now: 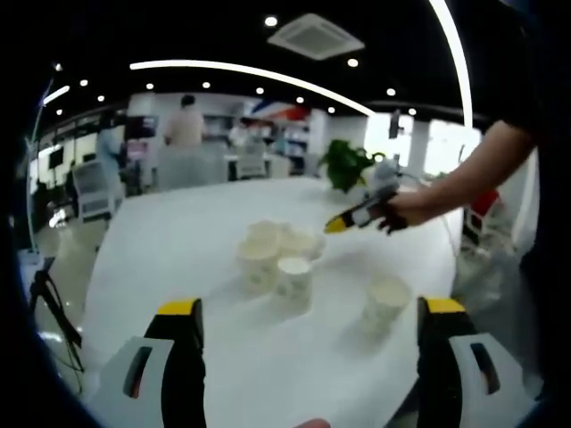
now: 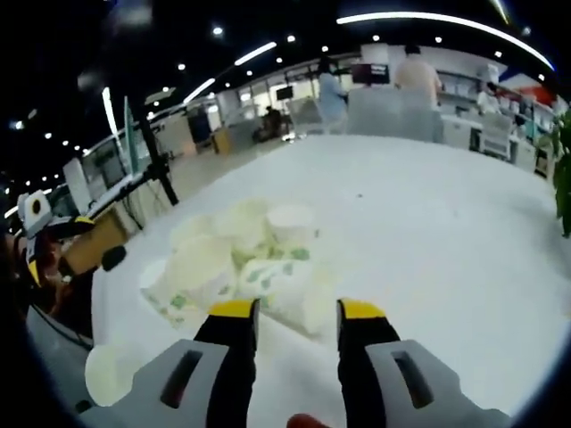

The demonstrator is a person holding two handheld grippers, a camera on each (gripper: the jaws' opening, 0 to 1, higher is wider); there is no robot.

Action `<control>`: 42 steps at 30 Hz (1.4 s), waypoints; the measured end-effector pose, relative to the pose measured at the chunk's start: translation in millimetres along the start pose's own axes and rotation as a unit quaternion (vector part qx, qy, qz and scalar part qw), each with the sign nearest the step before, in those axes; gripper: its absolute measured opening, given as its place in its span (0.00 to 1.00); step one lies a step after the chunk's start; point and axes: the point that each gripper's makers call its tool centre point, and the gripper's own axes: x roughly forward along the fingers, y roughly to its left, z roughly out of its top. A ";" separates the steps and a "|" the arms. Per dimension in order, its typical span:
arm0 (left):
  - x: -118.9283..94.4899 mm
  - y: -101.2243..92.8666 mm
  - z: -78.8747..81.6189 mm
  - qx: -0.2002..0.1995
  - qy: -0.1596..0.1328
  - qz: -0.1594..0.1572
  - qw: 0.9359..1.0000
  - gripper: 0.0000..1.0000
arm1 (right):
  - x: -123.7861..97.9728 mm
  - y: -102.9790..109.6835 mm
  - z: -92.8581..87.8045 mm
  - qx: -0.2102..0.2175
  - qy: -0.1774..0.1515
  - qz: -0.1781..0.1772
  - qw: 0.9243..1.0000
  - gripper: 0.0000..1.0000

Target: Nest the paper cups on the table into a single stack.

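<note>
Two yellow-tipped tongs over a round white counter (image 1: 178,241) strewn with white paper cups printed with green leaves.

In the left gripper view, the left tongs (image 1: 310,319) stand wide open, jaws far apart, low over the near edge of the counter; a bare forearm reaches in from the right, its hand (image 1: 412,209) holding the right tongs out level above the far side of the counter. Between them stand a cluster of about four upright cups (image 1: 277,254) near the counter's middle and one lone cup (image 1: 385,305) apart to the right. In the right gripper view, the right tongs (image 2: 297,314) show a narrow gap, gripping nothing, just short of the cup cluster, which blurs together there so the count is unsure.
</note>
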 end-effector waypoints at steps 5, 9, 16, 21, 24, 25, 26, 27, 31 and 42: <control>-0.3 0.4 -0.6 -0.002 0.000 0.003 1.000 0.98 | 3.0 -1.7 -3.4 0.003 0.002 0.001 1.000 0.30; -0.9 0.9 -1.4 -0.002 0.001 0.005 1.000 0.98 | 5.6 -1.9 -5.4 0.010 0.003 0.007 1.000 0.29; -2.8 -0.1 -2.7 -0.004 0.004 0.007 1.000 0.98 | 11.7 1.0 -6.7 0.007 0.008 0.012 1.000 0.28; -3.1 -1.2 -2.0 -0.003 0.004 0.009 1.000 0.98 | 15.3 4.5 -7.7 0.012 0.011 0.020 1.000 0.27; -3.2 -1.1 -2.7 -0.004 0.005 0.010 1.000 0.98 | 17.8 6.2 -8.7 0.012 0.011 0.025 1.000 0.26; -3.3 -1.4 -2.8 -0.005 0.006 0.010 1.000 0.98 | 19.0 5.8 -9.3 0.013 0.011 0.026 1.000 0.26; -3.6 -1.5 -2.9 -0.005 0.007 0.009 1.000 0.98 | 19.7 5.4 -9.3 0.014 0.010 0.026 1.000 0.25; -3.8 -1.8 -2.5 -0.005 0.006 0.009 1.000 0.98 | 20.7 4.7 -9.6 0.017 0.009 0.026 0.999 0.25; -4.1 -2.0 -2.4 -0.005 0.006 0.010 1.000 0.98 | 21.9 5.4 -10.0 0.029 0.004 0.031 0.999 0.24; -2.0 -2.4 -0.2 -0.006 0.005 0.008 1.000 0.97 | 18.2 15.8 -14.5 0.025 -0.001 0.058 0.998 0.13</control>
